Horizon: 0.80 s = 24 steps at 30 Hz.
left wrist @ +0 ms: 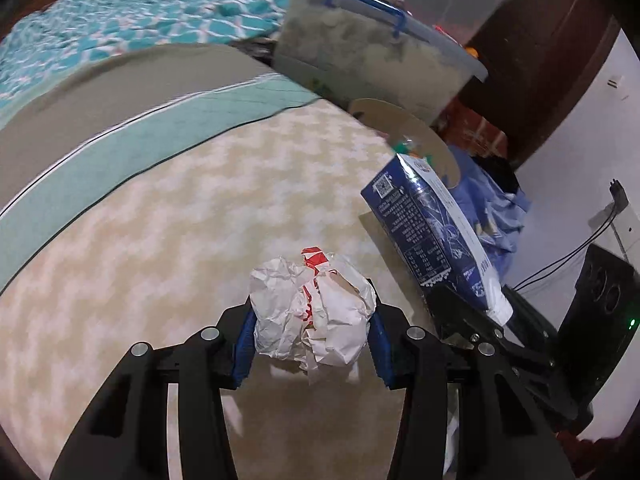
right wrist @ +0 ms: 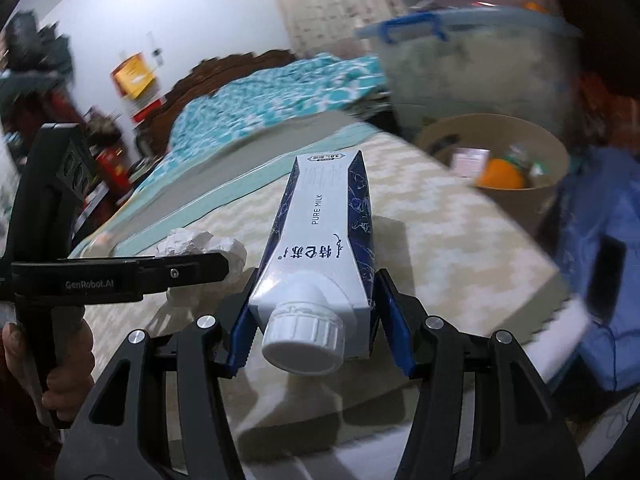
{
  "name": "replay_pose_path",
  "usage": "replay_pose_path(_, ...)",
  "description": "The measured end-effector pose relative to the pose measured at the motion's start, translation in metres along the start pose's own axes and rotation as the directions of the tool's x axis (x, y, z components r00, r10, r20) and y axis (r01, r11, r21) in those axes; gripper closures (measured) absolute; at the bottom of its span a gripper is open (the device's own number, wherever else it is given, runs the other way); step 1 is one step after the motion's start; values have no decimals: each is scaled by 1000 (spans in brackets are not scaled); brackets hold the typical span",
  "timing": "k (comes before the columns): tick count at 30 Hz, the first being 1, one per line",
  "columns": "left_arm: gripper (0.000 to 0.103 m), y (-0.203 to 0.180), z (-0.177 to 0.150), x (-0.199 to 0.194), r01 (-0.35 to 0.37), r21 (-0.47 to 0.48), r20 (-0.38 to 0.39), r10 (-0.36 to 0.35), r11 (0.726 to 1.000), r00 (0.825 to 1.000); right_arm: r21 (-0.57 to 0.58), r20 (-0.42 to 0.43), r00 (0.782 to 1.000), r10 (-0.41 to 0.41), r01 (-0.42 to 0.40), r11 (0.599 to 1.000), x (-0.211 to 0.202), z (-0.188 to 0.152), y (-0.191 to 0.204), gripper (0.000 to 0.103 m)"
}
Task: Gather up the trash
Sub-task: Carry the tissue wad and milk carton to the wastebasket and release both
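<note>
Now L tool [left wrist: 312, 344] grips crumpled wrapper [left wrist: 312, 312]; R tool [right wrist: 316, 336] clamps milk carton [right wrist: 324, 240] nr bin [right wrist: 544, 196].

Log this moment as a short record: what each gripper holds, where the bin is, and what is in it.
left gripper: jaws shut on crumpled paper wrapper, white with red print
right gripper: jaws shut on milk carton, cap toward camera
bin: tan round container at the far right of the mat
bin contents: orange item, other pieces blurred
surface: cream patterned mat
</note>
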<state>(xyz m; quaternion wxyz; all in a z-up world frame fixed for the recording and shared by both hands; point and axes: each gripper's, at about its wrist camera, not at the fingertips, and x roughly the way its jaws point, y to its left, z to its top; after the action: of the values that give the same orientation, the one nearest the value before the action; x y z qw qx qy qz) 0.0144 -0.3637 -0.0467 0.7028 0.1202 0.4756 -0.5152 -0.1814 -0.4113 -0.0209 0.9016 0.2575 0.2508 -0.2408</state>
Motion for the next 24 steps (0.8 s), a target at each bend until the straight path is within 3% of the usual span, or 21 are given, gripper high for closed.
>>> replay_pose_path(11,57,-73,125,91,101,69,-44,-98,992,994,211,25,994,-102,95,973,19,81,-120,46)
replay_pose_path(14,49,-93,153,124,89,96,-50,-85,991,995,197,7,992,-124,120,973,39,103,-137,43)
replay_pose_path(15,34,-97,159,134,85,100,-58,-80,991,995,203,-26,993,-116,119,972,48,110,-141,31)
replay_pose_path(17,24,-101,168,151,39,98,-67,-32,994,997,227,8,992,-127,121,966,46,114,-144,26)
replay_pose_path(18,24,-99,170,155,18,87,-62,-12,996,998,222,39,985,-170,158,962,40,114,-144,24)
replay_pose_path(20,25,-89,169,153,53,41,-65,-50,998,997,199,109,965,-238,214,956,22,110,-137,24)
replay_pose_path(24,28,-65,152,125,73,-4,-31,-73,997,997,213,160,965,-206,170,962,5,90,-121,24)
